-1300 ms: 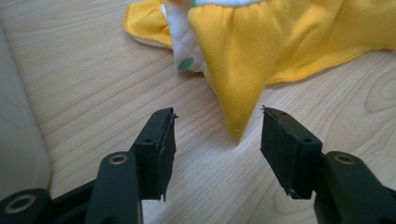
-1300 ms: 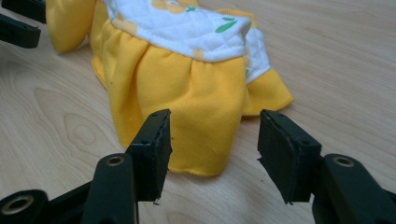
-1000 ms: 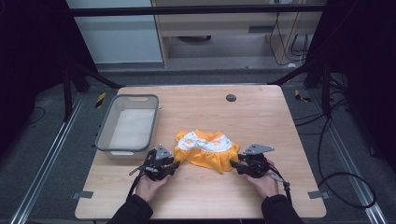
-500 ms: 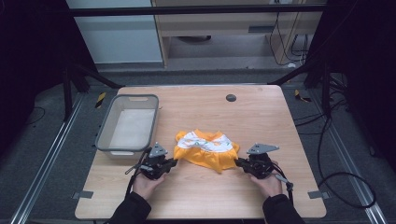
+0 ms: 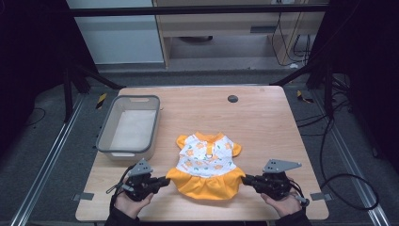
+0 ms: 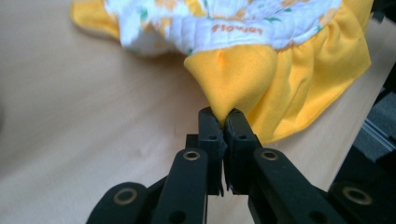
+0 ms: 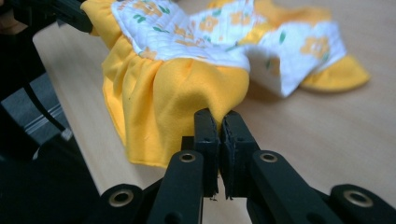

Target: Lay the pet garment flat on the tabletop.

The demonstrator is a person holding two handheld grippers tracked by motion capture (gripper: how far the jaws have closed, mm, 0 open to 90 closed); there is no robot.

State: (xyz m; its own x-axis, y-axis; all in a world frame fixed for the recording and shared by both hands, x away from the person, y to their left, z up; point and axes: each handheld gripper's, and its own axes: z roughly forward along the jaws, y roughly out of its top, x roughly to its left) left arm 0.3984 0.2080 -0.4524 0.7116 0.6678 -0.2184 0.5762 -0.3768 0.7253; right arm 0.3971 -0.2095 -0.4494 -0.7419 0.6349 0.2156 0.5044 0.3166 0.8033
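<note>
The dress [image 5: 206,165], a small white one printed with orange flowers and edged by an orange ruffled skirt, lies spread flat on the desk [image 5: 263,122] between the two hand-held grippers, its collar pointing away from them and its hem toward the person. The left hand-held gripper [image 5: 164,181] has its jaws closed tight on the skirt's corner nearest it; in the left gripper view a peak of orange cloth [image 6: 233,79] rises straight out of the pinched jaws, with the white bodice beyond it. The right hand-held gripper [image 5: 245,179] is likewise clamped on the opposite corner of the skirt, and in the right gripper view the gathered orange fabric [image 7: 187,88] bunches just ahead of its closed jaws, the sleeve lying farther off on the wood. A grey plastic bin [image 5: 106,141] stands ahead of the left hand-held gripper, apart from the dress.
</note>
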